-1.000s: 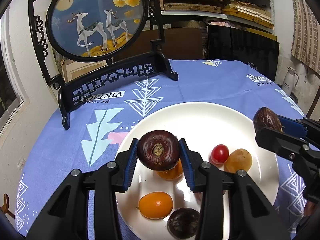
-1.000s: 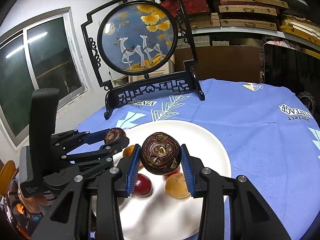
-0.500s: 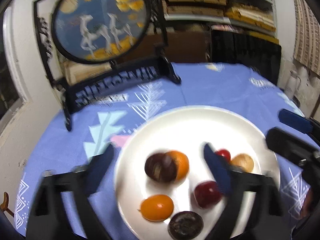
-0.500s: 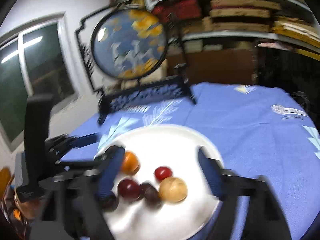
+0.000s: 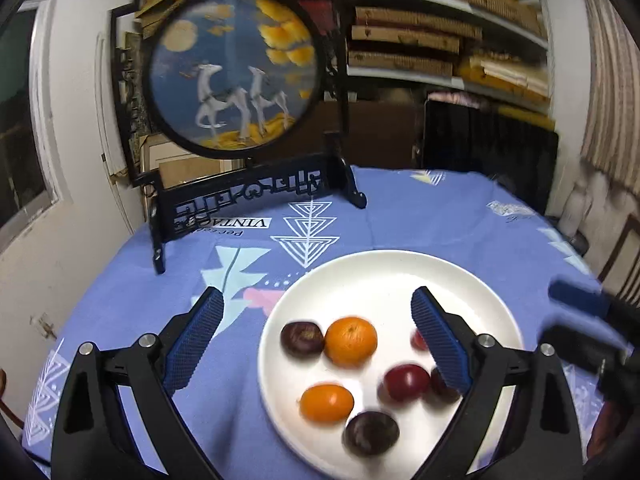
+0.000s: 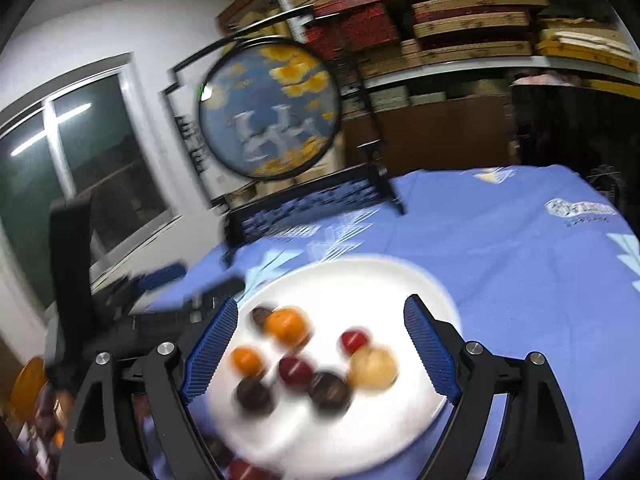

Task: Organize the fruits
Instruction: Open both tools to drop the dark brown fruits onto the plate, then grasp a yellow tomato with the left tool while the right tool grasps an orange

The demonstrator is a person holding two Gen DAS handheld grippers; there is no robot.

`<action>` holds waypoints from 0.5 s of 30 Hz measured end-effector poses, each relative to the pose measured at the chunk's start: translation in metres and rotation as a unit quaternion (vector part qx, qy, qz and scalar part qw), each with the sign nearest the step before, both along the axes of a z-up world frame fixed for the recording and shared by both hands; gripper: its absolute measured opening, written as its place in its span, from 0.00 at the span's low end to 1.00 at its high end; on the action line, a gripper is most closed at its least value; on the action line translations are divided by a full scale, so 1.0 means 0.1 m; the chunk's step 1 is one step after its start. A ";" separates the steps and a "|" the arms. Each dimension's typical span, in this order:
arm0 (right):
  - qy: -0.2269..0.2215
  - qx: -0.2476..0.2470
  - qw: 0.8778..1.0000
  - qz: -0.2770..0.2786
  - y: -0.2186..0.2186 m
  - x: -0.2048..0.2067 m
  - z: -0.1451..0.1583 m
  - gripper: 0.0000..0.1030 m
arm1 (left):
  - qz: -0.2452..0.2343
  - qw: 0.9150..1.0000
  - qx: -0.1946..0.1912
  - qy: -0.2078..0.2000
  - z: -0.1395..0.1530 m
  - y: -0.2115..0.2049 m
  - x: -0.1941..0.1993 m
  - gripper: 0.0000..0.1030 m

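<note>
I count one white plate (image 5: pixel 400 272) on one blue tablecloth (image 5: pixel 440 216). On the plate I see two orange citrus fruits (image 5: pixel 351 341) (image 5: pixel 327 403), three dark brown round fruits (image 5: pixel 302 338) (image 5: pixel 372 433) (image 6: pixel 330 391), two red fruits (image 5: pixel 406 382) (image 6: pixel 353 341) and one tan fruit (image 6: pixel 374 366). One round deer screen (image 5: pixel 236 76) stands behind.

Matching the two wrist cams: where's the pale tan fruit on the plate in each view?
Left wrist: not visible; the spot on the white plate where it would lie is behind the near blue finger pad.
Right wrist: the pale tan fruit lies right of centre on the plate, beside a dark fruit.
Shared landmark: the round deer screen at the table's back.
</note>
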State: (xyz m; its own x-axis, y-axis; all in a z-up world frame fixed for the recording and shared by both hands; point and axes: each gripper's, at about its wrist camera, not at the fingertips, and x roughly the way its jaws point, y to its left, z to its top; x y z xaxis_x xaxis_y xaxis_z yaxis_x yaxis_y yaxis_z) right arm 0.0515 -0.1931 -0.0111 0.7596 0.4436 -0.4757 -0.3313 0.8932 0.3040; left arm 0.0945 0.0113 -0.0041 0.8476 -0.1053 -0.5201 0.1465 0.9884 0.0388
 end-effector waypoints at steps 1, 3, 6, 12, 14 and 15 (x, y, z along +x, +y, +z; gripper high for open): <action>0.006 -0.024 1.000 0.011 0.03 -0.15 -0.03 0.83 | 0.002 1.000 0.000 0.004 0.00 0.08 -0.10 0.90; 0.022 -0.072 0.996 0.039 0.07 -0.46 -0.12 0.83 | -0.002 1.000 0.010 0.018 -0.05 0.18 -0.25 0.90; 0.038 -0.154 0.985 0.073 0.12 -0.87 -0.28 0.83 | -0.005 0.999 0.024 0.042 -0.13 0.36 -0.49 0.91; 0.088 -0.232 0.964 0.093 0.20 -1.13 -0.60 0.83 | -0.030 0.995 0.022 0.089 -0.26 0.62 -0.94 0.92; 0.094 -0.248 0.959 0.099 0.26 -1.11 -0.68 0.83 | -0.055 0.993 0.029 0.102 -0.31 0.63 -1.11 0.92; 0.098 -0.252 0.957 0.105 0.30 -1.09 -0.72 0.81 | -0.068 0.991 0.039 0.105 -0.34 0.62 -1.20 0.92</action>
State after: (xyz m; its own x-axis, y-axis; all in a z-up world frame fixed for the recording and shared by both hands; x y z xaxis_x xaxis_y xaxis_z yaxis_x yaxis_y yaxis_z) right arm -0.0571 -0.1627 -0.0830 0.5522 0.2533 -0.7943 -0.5008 0.8624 -0.0732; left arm -0.0254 0.0731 -0.0379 0.7003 -0.1636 -0.6948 0.2907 0.9544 0.0682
